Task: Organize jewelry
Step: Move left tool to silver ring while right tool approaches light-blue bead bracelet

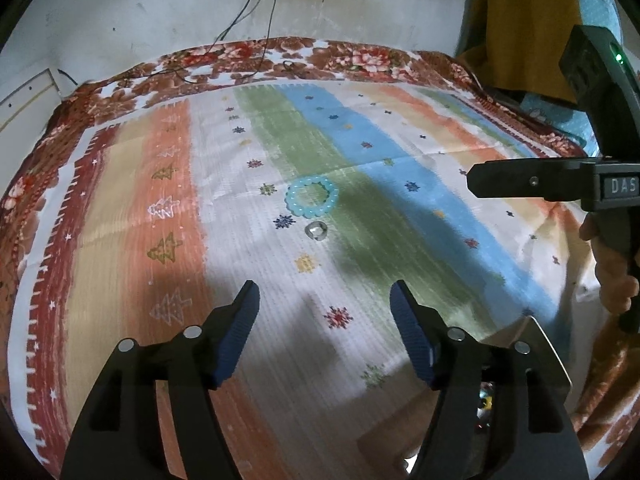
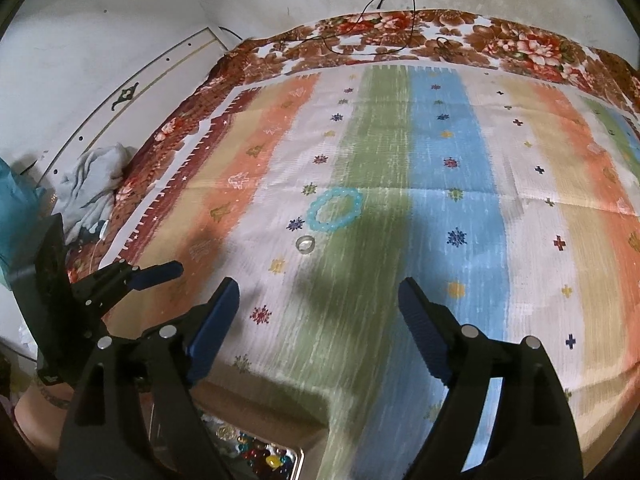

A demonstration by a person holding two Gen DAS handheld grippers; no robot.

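Note:
A light blue beaded bracelet (image 1: 311, 196) lies flat on the striped cloth (image 1: 224, 208), and a small silver ring (image 1: 315, 230) lies just in front of it. Both also show in the right wrist view: the bracelet (image 2: 334, 209) and the ring (image 2: 305, 244). My left gripper (image 1: 324, 304) is open and empty, hovering well short of the ring. My right gripper (image 2: 318, 300) is open and empty too, also short of the ring. The left gripper shows at the left of the right wrist view (image 2: 160, 272).
A box holding colourful jewelry (image 2: 264, 458) sits at the near edge, its metal lid (image 1: 540, 344) raised. The right tool's body (image 1: 560, 184) and the hand holding it are at the right. Cables (image 1: 256, 32) trail over the floral bedspread at the back. Crumpled clothes (image 2: 96, 188) lie left.

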